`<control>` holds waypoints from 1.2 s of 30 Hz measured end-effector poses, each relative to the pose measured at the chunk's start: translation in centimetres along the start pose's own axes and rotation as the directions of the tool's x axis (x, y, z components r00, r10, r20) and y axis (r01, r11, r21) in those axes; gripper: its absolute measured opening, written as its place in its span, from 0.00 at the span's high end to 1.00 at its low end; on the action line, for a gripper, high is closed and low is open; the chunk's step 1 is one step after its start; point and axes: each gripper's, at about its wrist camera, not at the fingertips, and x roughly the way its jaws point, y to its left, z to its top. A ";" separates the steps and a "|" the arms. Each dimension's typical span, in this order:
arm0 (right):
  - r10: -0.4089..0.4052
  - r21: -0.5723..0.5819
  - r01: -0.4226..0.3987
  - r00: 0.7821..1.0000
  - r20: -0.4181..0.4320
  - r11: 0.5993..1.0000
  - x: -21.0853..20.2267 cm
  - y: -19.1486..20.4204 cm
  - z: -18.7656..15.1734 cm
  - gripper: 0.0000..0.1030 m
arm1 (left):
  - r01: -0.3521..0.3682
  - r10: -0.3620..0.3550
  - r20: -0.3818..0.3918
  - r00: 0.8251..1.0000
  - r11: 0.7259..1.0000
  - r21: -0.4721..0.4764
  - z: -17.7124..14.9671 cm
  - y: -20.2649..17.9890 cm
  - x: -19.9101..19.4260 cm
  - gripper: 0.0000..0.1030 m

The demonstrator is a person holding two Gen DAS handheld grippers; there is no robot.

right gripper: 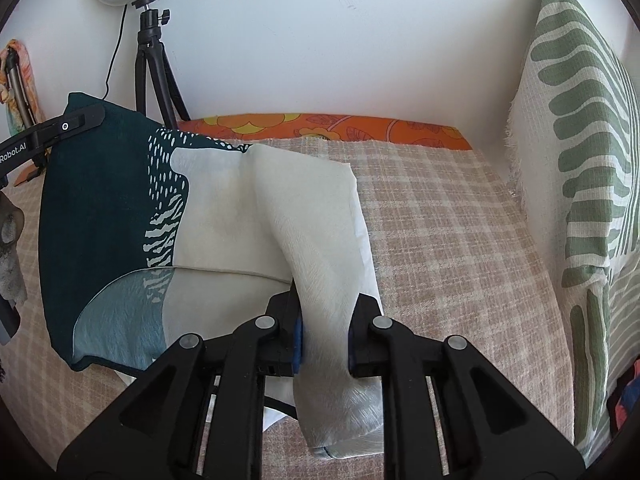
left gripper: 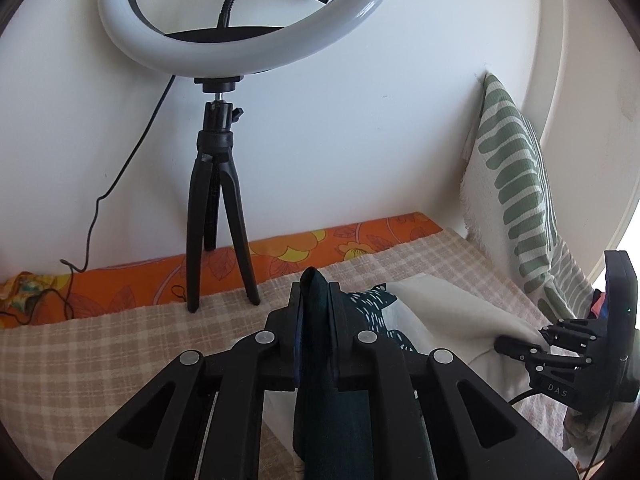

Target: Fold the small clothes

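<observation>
Here you are working over the bed (right gripper: pixel 460 216), whose checked cover is giving you a flat place to lay the fold. The pillow (right gripper: pixel 576 152) is leaning against the wall at the right, and the ring light (left gripper: pixel 248 20) is standing on its tripod (left gripper: pixel 218 216) at the far edge, both well clear of the work.

The cloth (right gripper: pixel 216 208), dark green on one side and cream on the other, is hanging doubled between your two tools, so its far edge is staying level while the lower part is resting on the cover. I judge you are bringing one half over the other and lowering it to lie flat.

Your left gripper (left gripper: pixel 315 320) is pinching the dark green corner: the fabric is running straight between its two fingers, which are standing almost together on it. It is holding that corner up at the left end of the cloth.

Your right gripper (right gripper: pixel 324 340) has the cream corner running through its jaws. They are standing apart, with a gap beside the fabric, so the pads are not pressing on it. The cream end is draping over and down toward you.
</observation>
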 end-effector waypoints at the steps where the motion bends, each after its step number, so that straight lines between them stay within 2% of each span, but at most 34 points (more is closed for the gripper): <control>1: -0.005 0.008 0.005 1.000 0.005 1.000 -0.3 -0.2 -0.1 0.71 | -0.001 0.001 0.004 1.000 1.000 -0.005 0.0 0.1 -0.3 0.92; 4: -0.017 0.023 0.016 1.000 0.024 1.000 -1.4 -0.5 -0.3 0.58 | 0.000 0.000 0.008 1.000 1.000 -0.008 0.1 0.2 -1.2 0.90; 5: -0.021 0.030 0.021 0.999 0.030 0.999 -1.8 -0.5 -0.3 0.51 | -0.003 0.003 0.005 1.000 1.000 -0.008 0.1 0.2 -1.5 0.84; 6: -0.022 0.039 0.021 0.999 0.035 0.999 -2.2 -0.6 -0.4 0.45 | -0.010 0.010 0.002 1.000 1.000 -0.011 0.2 0.3 -1.8 0.64; 8: -0.022 0.057 0.019 0.999 0.045 0.998 -3.0 -0.8 -0.4 0.42 | -0.027 0.028 0.021 0.999 0.999 -0.017 0.1 0.3 -2.8 0.36; 10: -0.022 0.069 0.018 0.998 0.052 0.997 -3.8 -0.7 -0.4 0.42 | -0.026 0.026 0.034 0.999 1.000 -0.010 0.1 0.3 -3.8 0.36; 13: -0.027 0.089 0.021 0.998 0.063 0.996 -5.1 -0.4 -0.6 0.36 | -0.018 0.018 0.023 1.000 1.000 0.005 -0.1 0.2 -5.0 0.36; 16: -0.027 0.103 0.018 0.996 0.087 0.994 -6.7 0.2 -0.9 0.30 | -0.028 0.027 0.022 0.999 0.999 0.020 -0.5 0.0 -6.6 0.31; 21: -0.043 0.104 0.029 0.990 0.135 0.994 -9.7 2.1 -1.2 0.12 | -0.042 0.040 0.038 0.998 0.998 0.038 -1.2 -0.1 -10.1 0.21; 24: -0.065 0.086 0.050 0.982 0.177 0.995 -11.8 3.8 -1.7 0.06 | -0.047 0.045 0.050 0.998 0.998 0.047 -1.7 0.0 -12.4 0.20; 31: -0.103 0.064 0.090 0.960 0.261 0.994 -16.6 8.3 -3.2 0.00 | -0.086 0.082 0.067 0.994 0.995 0.057 -3.1 0.5 -17.6 0.18; 36: -0.096 0.072 0.078 0.950 0.296 0.994 -19.3 10.9 -4.4 0.00 | -0.110 0.101 0.103 0.990 0.991 0.080 -4.5 0.4 -21.5 0.13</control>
